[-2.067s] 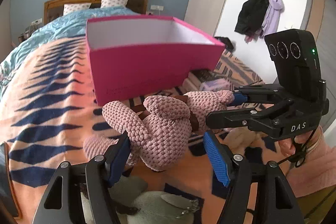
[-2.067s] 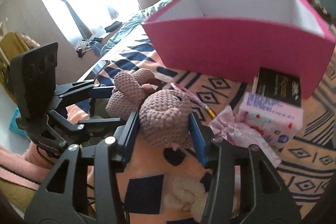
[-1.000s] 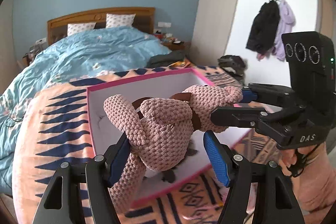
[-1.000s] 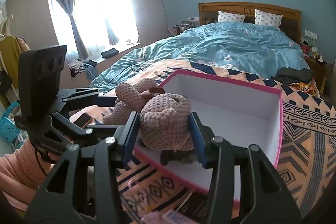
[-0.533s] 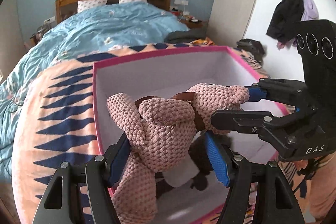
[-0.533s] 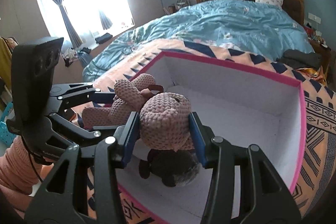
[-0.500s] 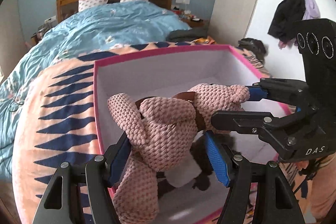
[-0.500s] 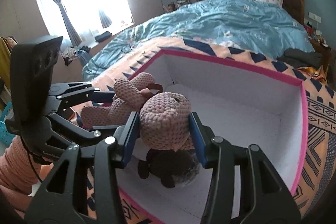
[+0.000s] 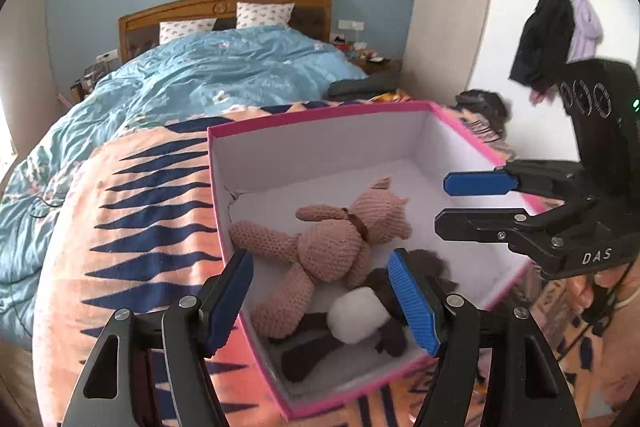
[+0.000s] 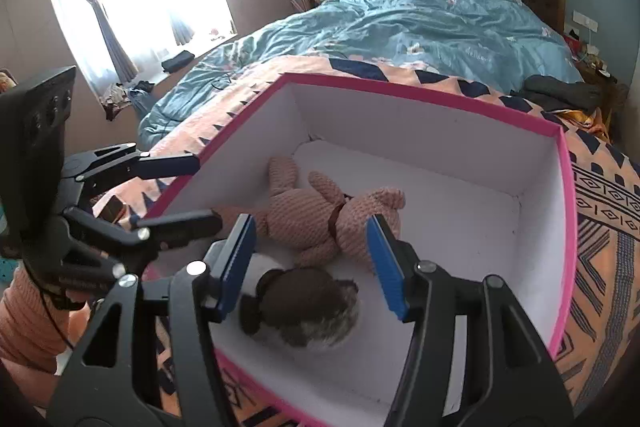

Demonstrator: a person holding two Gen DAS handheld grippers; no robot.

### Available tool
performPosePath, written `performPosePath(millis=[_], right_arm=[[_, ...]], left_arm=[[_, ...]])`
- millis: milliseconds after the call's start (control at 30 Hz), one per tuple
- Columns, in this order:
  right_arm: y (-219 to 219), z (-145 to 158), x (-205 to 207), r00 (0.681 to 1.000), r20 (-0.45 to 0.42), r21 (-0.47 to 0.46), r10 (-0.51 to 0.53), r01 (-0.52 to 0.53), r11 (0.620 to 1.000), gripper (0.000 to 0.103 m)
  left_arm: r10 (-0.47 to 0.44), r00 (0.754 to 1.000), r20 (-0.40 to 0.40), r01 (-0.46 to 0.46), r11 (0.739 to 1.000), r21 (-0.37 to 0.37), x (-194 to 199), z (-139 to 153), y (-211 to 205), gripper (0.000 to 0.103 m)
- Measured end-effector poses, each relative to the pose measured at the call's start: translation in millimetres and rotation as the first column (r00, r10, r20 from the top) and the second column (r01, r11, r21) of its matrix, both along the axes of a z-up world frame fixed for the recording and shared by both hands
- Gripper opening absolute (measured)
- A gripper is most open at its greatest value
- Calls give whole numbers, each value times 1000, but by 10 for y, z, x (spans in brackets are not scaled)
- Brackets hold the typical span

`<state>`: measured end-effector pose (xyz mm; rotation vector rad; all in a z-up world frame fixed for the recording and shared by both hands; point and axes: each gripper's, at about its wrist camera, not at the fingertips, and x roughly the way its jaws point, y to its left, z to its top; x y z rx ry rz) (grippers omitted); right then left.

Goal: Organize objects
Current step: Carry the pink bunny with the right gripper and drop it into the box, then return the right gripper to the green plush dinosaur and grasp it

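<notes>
Released from both grippers since the earlier frame, the pink crochet bear (image 9: 336, 239) now lies inside the pink box (image 9: 320, 119). Left gripper (image 9: 320, 291) and right gripper (image 10: 312, 263) hover above the box, jaws just opened, empty. Beside the bear lies a brown-and-white plush toy (image 10: 304, 311).

The pink box (image 10: 566, 227) stands open-topped; two plush toys (image 10: 320, 223) fill its near end, far floor bare.

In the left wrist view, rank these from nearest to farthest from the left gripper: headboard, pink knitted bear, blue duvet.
From the left gripper:
1. pink knitted bear, lying in the box just ahead.
2. blue duvet, beyond the box.
3. headboard, against the far wall.
</notes>
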<state>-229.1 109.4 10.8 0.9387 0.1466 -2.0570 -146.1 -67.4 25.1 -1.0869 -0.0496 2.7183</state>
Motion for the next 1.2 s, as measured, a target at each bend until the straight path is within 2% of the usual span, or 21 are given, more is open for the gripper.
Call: performPosePath(millis=[233,433,533,633,767,900,1100,1200], right_arm=[[238,173,534,997,-44,-91,59,-63,994,64],[315,148,1153,979,-74,-99,188,-195,976,67],[250,12,1460,958,-56,-90,282,-287,954,68],[69,-214,1740,927,-34,-39,374,-375,926,68],[-160,-528,1959,896,49,-19,442,-442,897,68],[-327,-743,2154,863,101,-29,495,-495,868,68],[-529,-952,2294,850,128,-2,511,-515,857,68],[-628,-1055,2319,857,134,31,498,-506,862,68]], left_arm=[[-27,997,-78,32,997,64,532,208,-128,79],[-48,994,-102,58,993,104,1050,231,-187,80],[-44,993,-105,53,995,84,1274,145,-201,80],[-36,995,-91,44,995,94,1437,43,-245,80],[0,997,-76,8,995,102,1623,-65,-343,80],[28,997,-74,-17,990,143,1775,-123,-515,80],[73,996,-49,-64,986,153,1884,-266,-653,80],[78,996,-32,-72,985,158,1902,-353,-676,80]])
